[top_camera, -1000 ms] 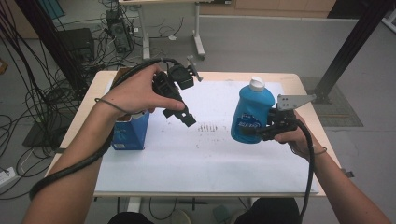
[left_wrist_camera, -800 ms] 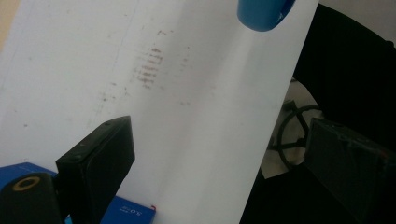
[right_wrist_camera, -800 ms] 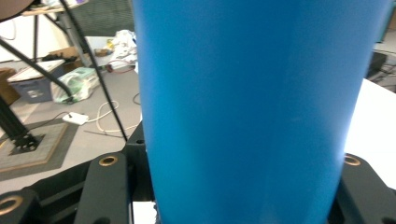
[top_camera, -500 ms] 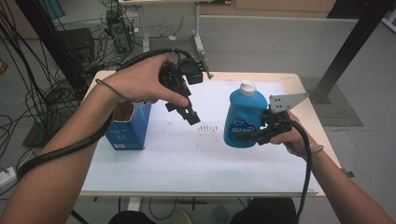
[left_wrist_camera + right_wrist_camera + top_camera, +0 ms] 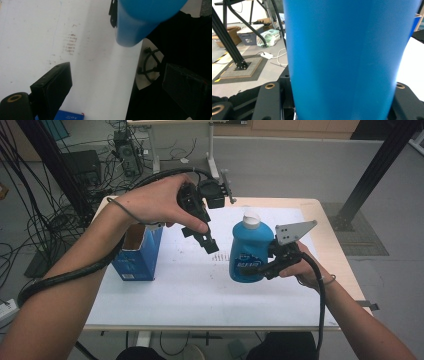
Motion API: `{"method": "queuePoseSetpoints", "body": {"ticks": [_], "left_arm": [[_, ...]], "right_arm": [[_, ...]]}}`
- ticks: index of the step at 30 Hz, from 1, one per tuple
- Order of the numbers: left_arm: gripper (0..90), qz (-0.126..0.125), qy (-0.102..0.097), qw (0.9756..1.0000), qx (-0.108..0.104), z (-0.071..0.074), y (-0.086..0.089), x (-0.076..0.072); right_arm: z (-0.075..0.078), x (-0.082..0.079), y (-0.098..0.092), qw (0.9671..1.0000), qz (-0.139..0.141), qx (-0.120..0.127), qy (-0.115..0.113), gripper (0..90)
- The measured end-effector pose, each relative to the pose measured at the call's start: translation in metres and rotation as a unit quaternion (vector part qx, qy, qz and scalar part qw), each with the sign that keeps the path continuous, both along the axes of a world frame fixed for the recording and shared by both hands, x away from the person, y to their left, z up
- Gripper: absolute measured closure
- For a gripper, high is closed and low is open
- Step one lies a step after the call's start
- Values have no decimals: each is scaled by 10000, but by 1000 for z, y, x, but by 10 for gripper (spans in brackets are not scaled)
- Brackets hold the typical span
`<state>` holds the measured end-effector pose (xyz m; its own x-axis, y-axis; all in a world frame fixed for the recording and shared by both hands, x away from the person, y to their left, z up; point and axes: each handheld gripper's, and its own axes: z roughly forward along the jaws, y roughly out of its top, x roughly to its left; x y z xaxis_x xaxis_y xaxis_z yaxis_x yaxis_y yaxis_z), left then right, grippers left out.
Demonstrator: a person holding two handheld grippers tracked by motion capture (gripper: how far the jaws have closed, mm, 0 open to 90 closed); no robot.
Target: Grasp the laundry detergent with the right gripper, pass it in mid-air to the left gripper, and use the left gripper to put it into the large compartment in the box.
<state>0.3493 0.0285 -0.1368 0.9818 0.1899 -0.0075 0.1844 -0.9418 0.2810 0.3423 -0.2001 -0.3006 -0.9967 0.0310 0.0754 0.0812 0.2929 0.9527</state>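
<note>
Two claws — right claw (image 5: 260, 269) grips bottle (image 5: 250, 251) mid-table.

The blue bottle (image 5: 251, 251), clamped in the right gripper (image 5: 260, 269), now sits further left across the white table (image 5: 165, 295) than a second ago. The left gripper (image 5: 207, 240) is higher and nearer the table's far edge.

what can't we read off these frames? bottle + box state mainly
- Blue bottle: label text too small in the high view; the right gripper covers its right side, and in the right gripper view it sits too close to show any label.
- Bottle's base: whether it rests on the table is unclear in the high view.
- Blue box: top open, but the contents are hidden by its walls.
- Left gripper: open, partly hidden by the hand.
</note>
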Motion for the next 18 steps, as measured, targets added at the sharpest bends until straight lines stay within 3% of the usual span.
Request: {"method": "queuePoseSetpoints", "body": {"ticks": [18], "left_arm": [[93,-311,18,9995,62,0,-19,-11]], "right_arm": [[-1,-3,31,9994,291,-190,-80,422]]}}
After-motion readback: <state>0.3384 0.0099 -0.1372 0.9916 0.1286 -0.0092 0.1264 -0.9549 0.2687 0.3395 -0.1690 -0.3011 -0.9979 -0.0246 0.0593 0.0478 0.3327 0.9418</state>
